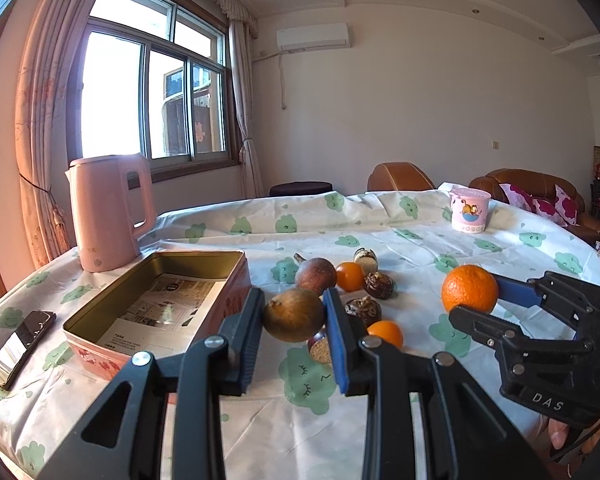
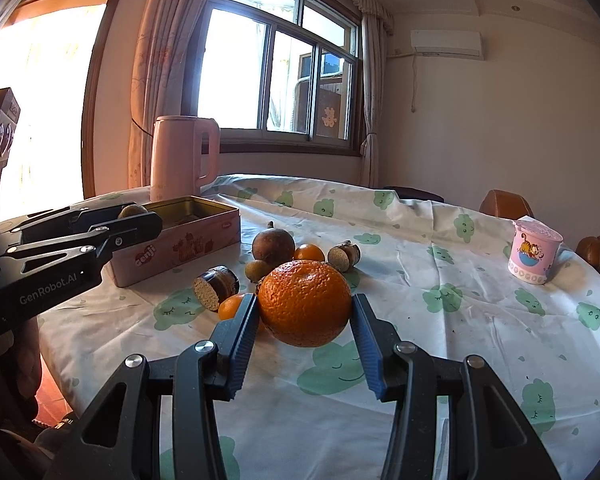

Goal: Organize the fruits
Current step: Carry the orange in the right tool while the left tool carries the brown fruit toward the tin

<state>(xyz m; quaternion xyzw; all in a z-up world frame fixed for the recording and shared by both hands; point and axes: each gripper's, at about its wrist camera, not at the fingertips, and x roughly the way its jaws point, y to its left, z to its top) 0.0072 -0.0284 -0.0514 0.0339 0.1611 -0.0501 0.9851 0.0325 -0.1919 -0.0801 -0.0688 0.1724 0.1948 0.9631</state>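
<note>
1. The left gripper has its jaws closed on a brown-green round fruit, lifted clear of the counter and held just to the right of the open pink tin. The right wrist view shows that fruit near the tin's front left corner.
2. The right gripper has its jaws clamped on the large orange, 1 pad on each flank. It seems raised slightly above the cloth, though I cannot be sure it is off the surface.
3. The tin holds only a printed paper liner, so the sorting looks barely begun. Left on the counter, in a cluster to the right of the tin, are a dark purple-brown fruit, 2 small oranges, and several chocolate-coated cakes; those are not fruit and probably stay out.
4. The step in hand is the carry to the tin, with both grippers loaded.
5. The next move calls for bringing the left fruit over the tin's near rim, lowering it inside, and only then opening the jaws, since a round fruit will roll if dropped.
6. The orange is well apart from the tin, so it should follow once the left gripper is out of the way. The pink kettle stands just behind the tin.
</note>
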